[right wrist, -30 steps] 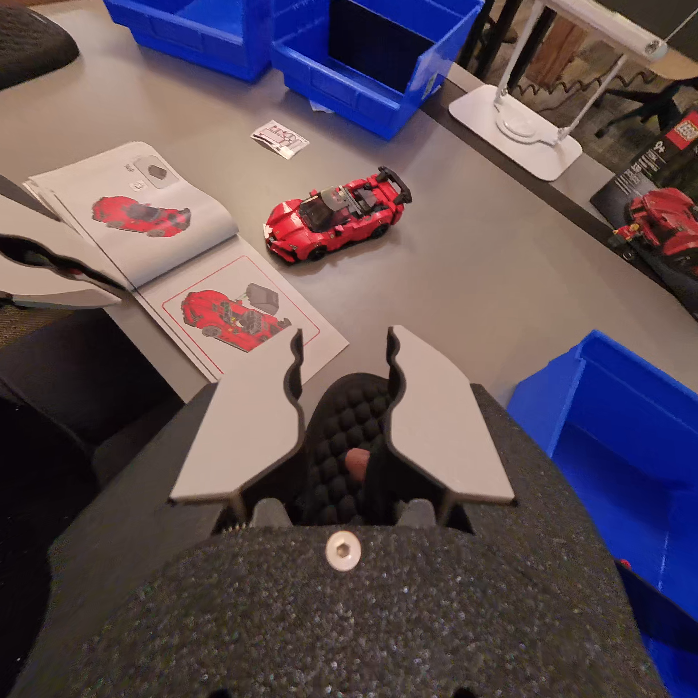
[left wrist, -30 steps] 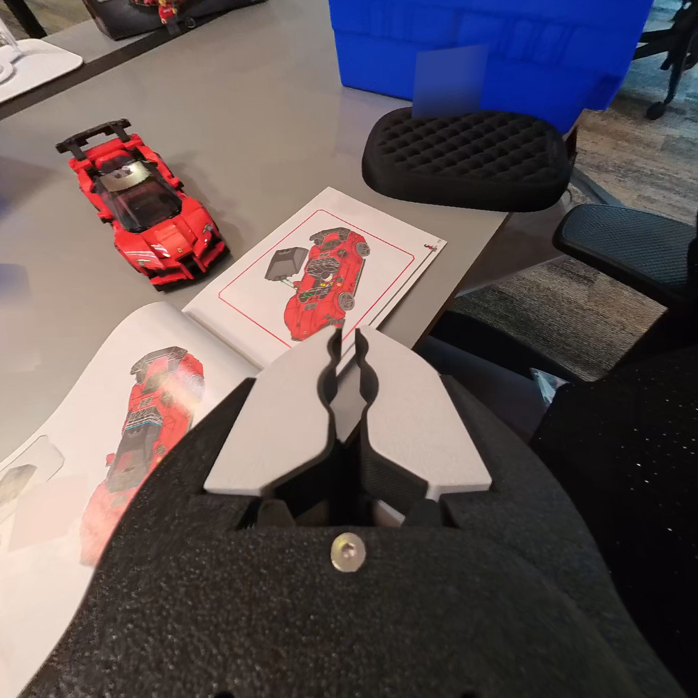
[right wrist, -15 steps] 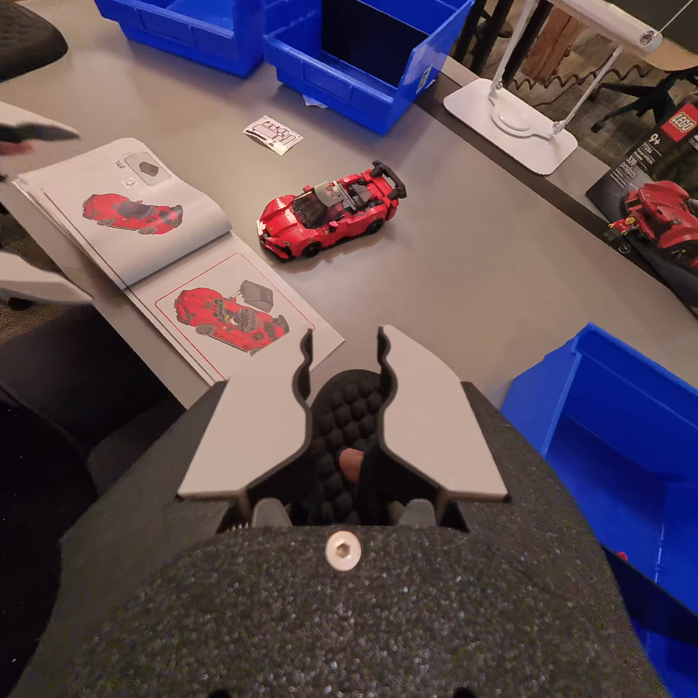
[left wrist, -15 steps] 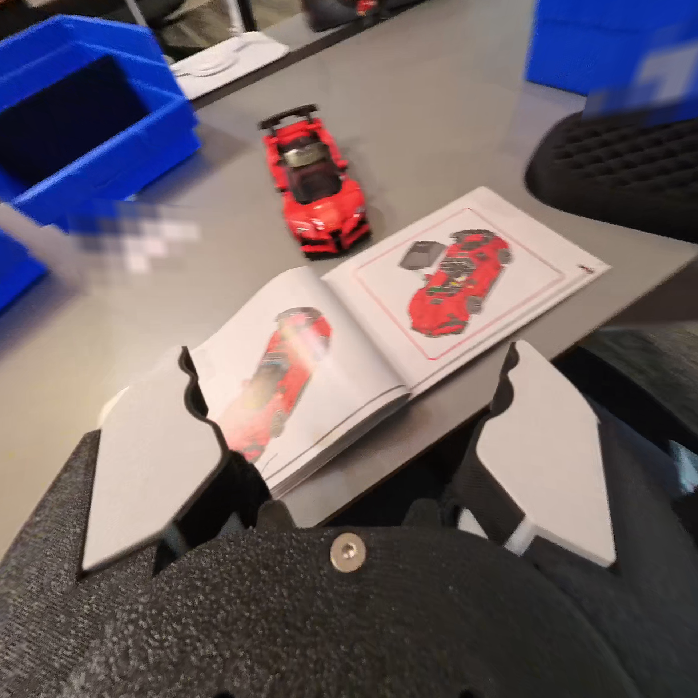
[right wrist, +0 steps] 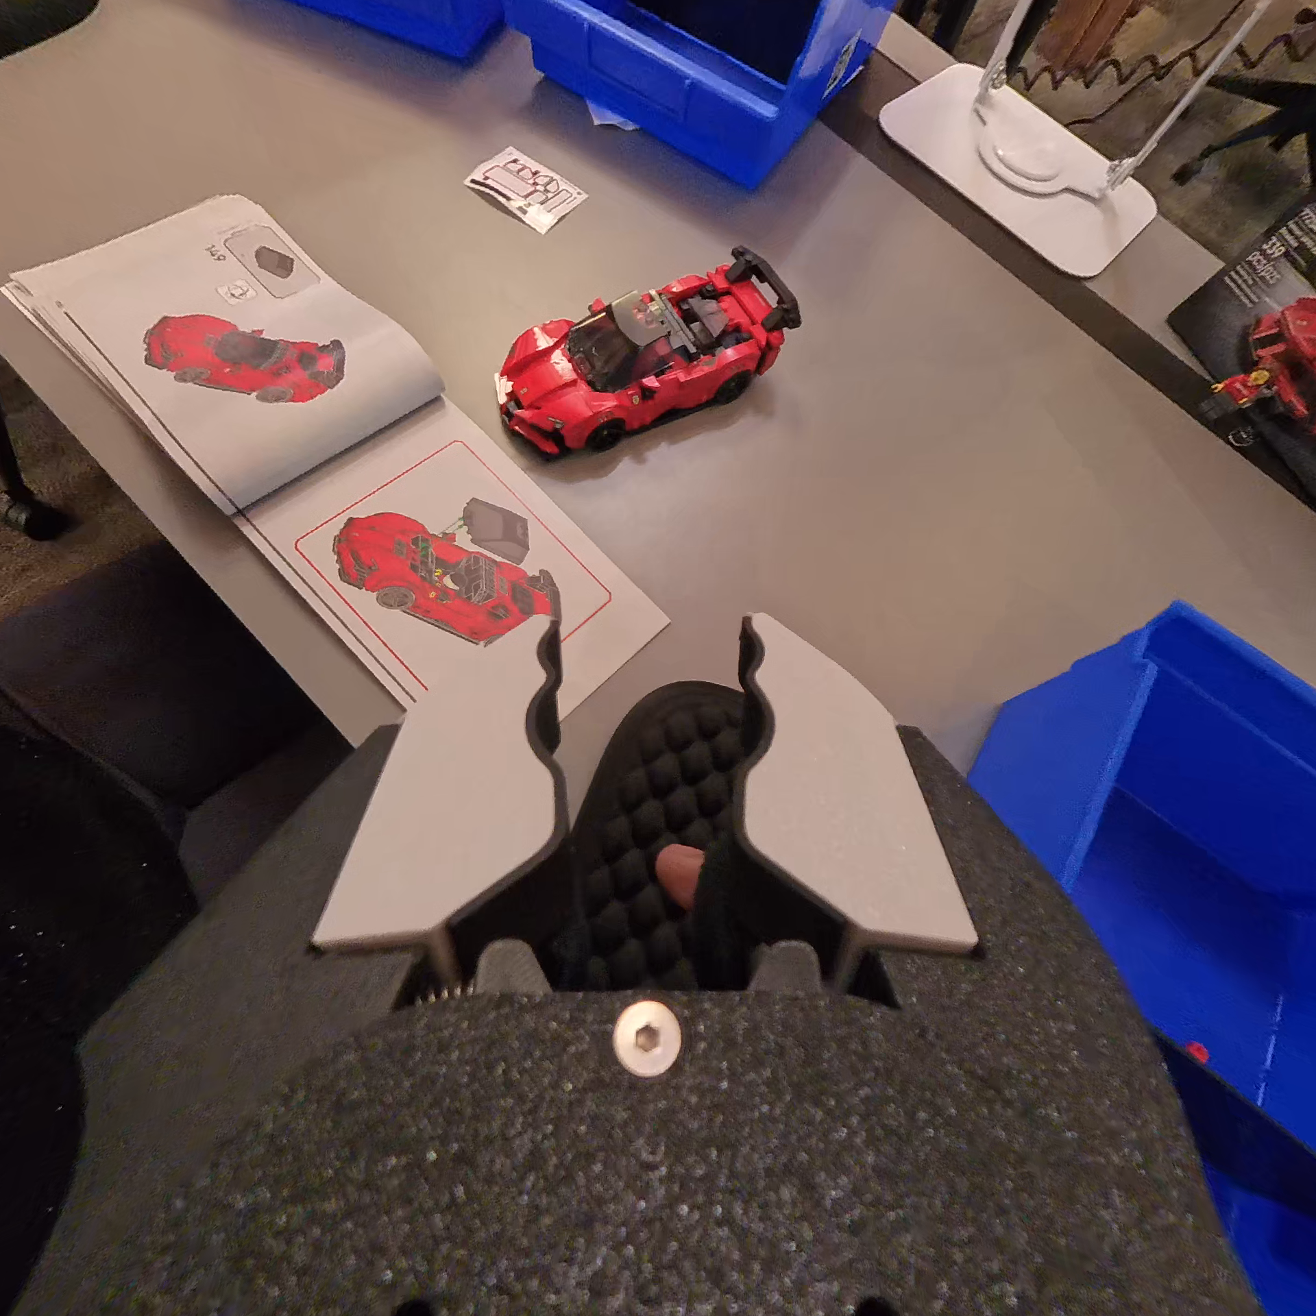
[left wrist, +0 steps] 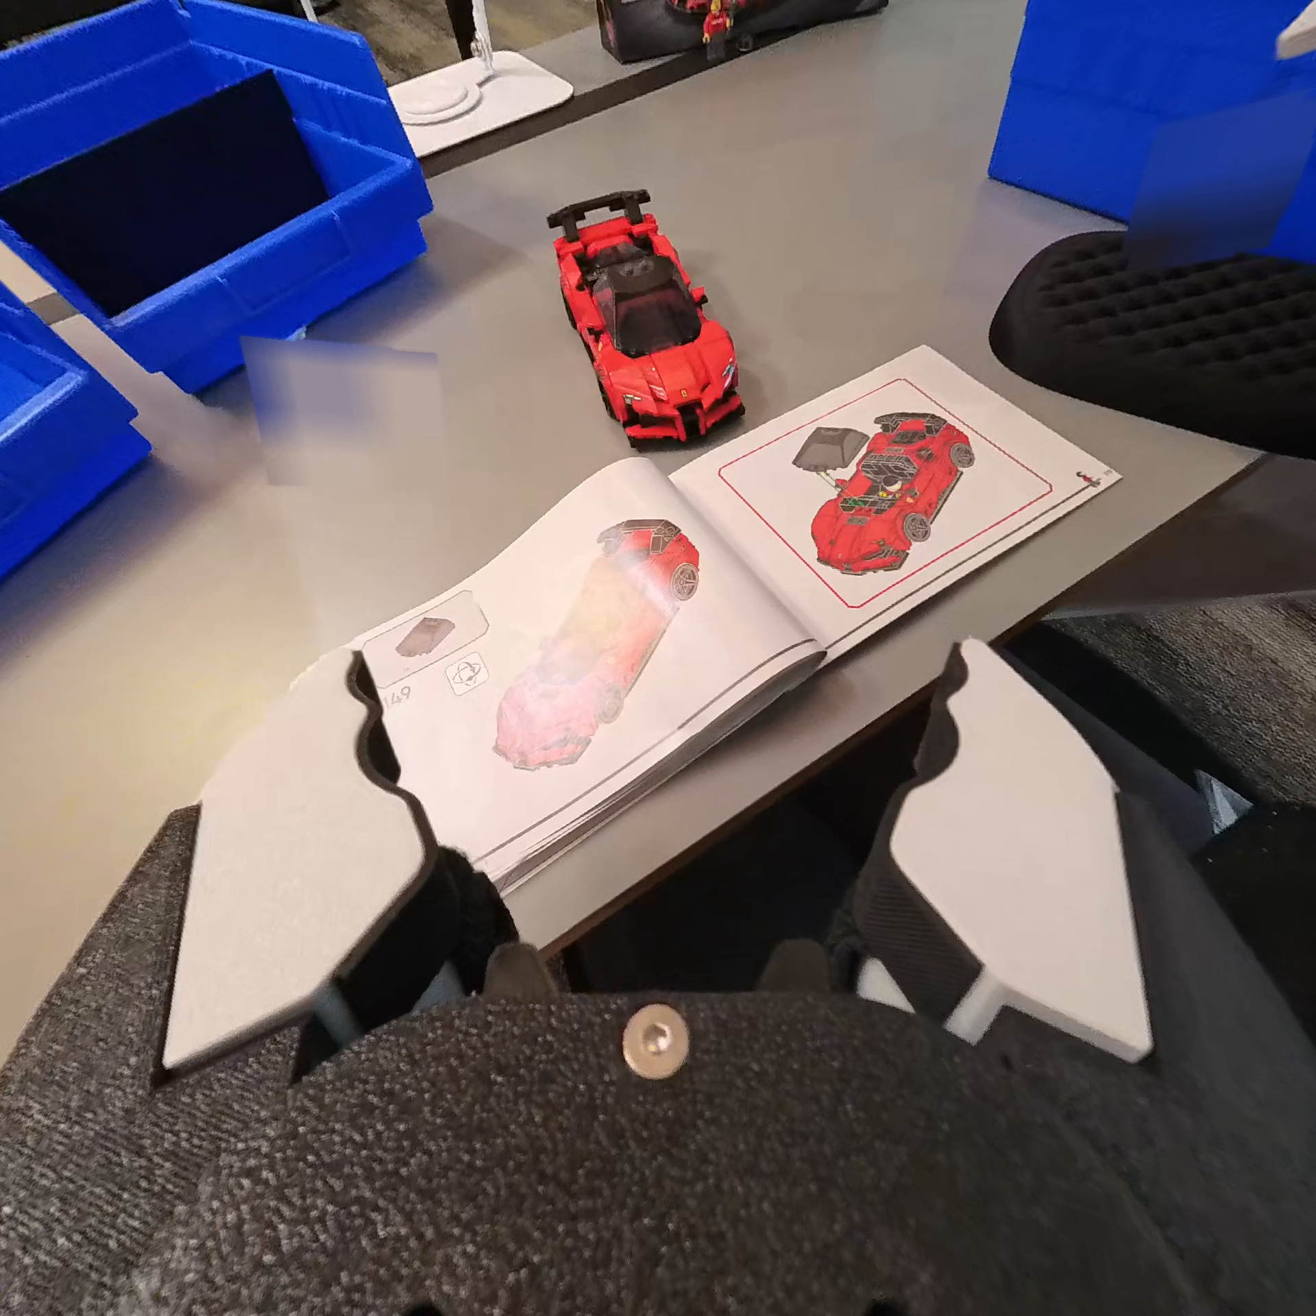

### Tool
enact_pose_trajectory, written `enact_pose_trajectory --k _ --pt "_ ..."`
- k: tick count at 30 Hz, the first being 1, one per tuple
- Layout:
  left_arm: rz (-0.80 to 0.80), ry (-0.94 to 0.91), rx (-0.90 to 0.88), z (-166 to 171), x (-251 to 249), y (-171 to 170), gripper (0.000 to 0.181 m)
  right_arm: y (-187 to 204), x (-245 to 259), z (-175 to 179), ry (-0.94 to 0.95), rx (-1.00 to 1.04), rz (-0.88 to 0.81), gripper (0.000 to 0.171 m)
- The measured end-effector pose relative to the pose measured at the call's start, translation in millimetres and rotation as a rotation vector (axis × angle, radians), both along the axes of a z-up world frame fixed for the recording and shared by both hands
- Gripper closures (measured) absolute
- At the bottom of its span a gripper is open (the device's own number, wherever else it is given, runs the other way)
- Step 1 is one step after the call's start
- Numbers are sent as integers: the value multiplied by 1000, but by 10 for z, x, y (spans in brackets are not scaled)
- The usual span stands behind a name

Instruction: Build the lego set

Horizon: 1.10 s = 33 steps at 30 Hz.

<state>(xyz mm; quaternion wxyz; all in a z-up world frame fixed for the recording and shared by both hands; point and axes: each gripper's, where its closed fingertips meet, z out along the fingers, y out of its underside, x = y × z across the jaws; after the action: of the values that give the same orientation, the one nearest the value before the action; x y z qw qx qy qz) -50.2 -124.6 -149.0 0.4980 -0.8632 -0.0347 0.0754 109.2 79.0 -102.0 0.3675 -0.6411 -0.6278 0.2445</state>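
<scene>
A red lego car [left wrist: 644,335] with a black rear wing stands on the grey table [left wrist: 783,213], also in the right wrist view [right wrist: 641,356]. An open instruction booklet [left wrist: 676,612] lies at the table's near edge, in front of the car; it also shows in the right wrist view [right wrist: 299,427]. My left gripper [left wrist: 655,662] is wide open and empty, held over the booklet's near edge. My right gripper [right wrist: 648,627] is open and empty, held above a black padded armrest [right wrist: 662,783], right of the booklet.
Blue bins stand at the far left [left wrist: 178,213] and far right [left wrist: 1139,107] of the table; another blue bin [right wrist: 1175,854] sits close on my right. A small sticker sheet [right wrist: 525,186], a white lamp base [right wrist: 1018,164] and the lego box [right wrist: 1267,356] lie beyond the car. A black armrest [left wrist: 1168,335] juts over the table's right edge. Left tips and right tips are each some 25 cm from the red lego car [left wrist: 644,335]. The right camera catches it too, in the right wrist view [right wrist: 592,350].
My left gripper swung left from the table's right edge to face the booklet and car, and opened wide. My right gripper narrowed, then widened again, and moved slightly closer to the table.
</scene>
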Motion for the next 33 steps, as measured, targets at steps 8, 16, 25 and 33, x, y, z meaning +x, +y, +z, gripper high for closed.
enact_pose_trajectory --k 8,16,25,33 --pt "-41 -1 -50 -92 55 -24 44 -66 -53 -81 -41 10 26 123" --pt "-56 1 -56 -101 79 -3 49 -30 -27 -105 -47 -2 17 123" --pt "-63 -4 -60 -111 92 -1 53 -51 -47 -147 -65 -8 24 121" --pt "-89 -1 -71 -138 141 16 63 -48 -14 -159 -75 -9 30 120"
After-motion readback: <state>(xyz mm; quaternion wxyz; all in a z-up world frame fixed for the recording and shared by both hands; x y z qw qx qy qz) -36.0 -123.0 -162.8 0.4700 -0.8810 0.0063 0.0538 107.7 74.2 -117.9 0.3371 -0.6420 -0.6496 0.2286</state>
